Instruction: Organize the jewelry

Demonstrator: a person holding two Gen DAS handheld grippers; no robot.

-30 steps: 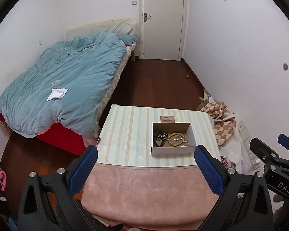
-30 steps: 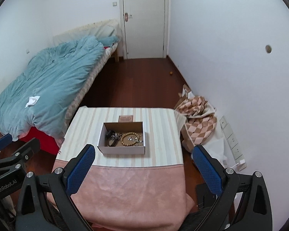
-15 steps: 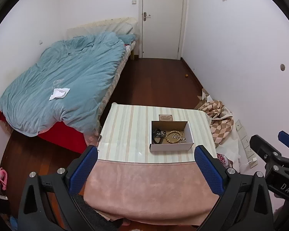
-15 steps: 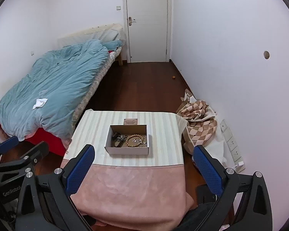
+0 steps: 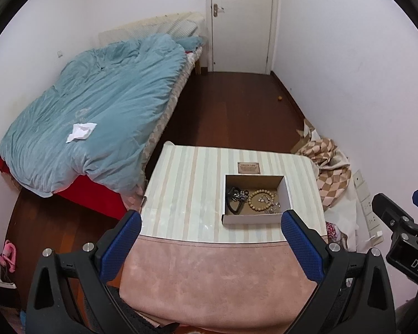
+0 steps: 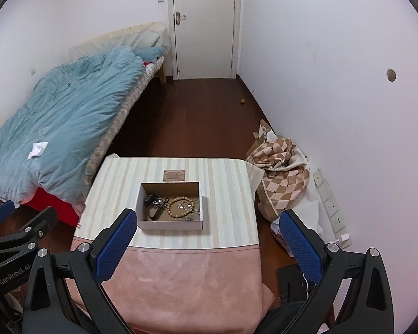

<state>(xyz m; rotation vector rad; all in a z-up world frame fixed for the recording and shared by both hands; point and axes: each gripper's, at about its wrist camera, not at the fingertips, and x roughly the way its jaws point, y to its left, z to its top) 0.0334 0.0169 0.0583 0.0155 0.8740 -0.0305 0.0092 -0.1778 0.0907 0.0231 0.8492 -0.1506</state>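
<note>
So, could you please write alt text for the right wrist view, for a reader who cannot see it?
An open cardboard box holding a wooden bead bracelet and other tangled jewelry sits on a striped table, seen from above between the right gripper's wide-open blue fingers. Behind are a bed with a blue duvet and a closed white door.

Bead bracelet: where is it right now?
In both wrist views, the bead bracelet lies inside the open cardboard box on the striped table, right of the black hair clip.
</note>
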